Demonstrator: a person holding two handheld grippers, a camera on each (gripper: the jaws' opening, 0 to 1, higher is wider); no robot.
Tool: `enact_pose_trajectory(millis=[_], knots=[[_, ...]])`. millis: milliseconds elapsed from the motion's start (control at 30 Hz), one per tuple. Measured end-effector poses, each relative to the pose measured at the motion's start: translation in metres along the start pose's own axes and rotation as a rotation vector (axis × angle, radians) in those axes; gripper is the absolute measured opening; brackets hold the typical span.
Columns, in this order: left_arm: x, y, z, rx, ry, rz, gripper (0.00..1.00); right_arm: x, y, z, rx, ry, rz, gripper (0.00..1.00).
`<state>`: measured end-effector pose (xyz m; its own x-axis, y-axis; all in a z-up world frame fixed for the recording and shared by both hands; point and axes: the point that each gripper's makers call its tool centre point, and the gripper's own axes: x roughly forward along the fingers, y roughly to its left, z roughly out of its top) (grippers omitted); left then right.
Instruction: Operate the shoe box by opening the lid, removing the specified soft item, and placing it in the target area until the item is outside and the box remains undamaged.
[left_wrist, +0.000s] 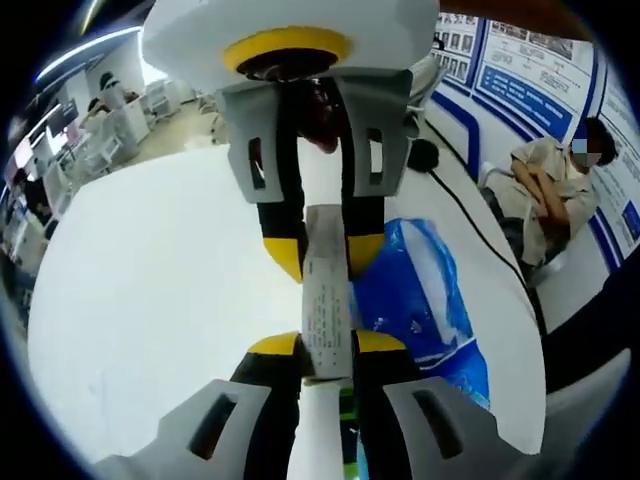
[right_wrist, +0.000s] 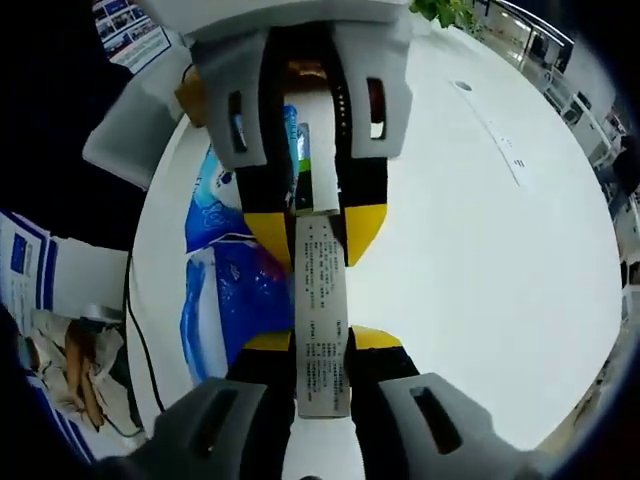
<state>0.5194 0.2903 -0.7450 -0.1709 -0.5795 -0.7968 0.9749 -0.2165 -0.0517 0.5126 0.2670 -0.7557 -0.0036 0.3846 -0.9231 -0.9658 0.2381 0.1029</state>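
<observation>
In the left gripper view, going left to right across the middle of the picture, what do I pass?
White table → printed white package edge, clamped by the left gripper and the right gripper → blue soft pack → black cable → seated person.

Bright, even overhead light washes the white desk (left_wrist: 150, 300) nearly to glare in both views, with only faint shadows. Fisheye bending curves the desk's edges. The close tool bodies look soft, and the far room blurs.
</observation>
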Motion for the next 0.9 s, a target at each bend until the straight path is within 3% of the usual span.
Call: enact_pose_trajectory(millis=[567,700,833,900], knots=[[0.005,-0.003,-0.008,0.018,0.027,-0.002,0.18,0.002,0.004,-0.001,-0.006,0.002,-0.007,0.21],[0.004,-0.003,-0.015,0.015,0.053,0.002,0.26,-0.002,0.005,-0.002,-0.001,0.001,-0.011,0.2],[-0.004,-0.004,-0.013,0.011,0.04,0.004,0.28,-0.006,0.006,-0.002,0.009,-0.002,-0.023,0.19],[-0.01,0.0,-0.008,0.021,0.02,0.035,0.29,-0.009,0.006,-0.002,0.011,-0.004,-0.036,0.19]])
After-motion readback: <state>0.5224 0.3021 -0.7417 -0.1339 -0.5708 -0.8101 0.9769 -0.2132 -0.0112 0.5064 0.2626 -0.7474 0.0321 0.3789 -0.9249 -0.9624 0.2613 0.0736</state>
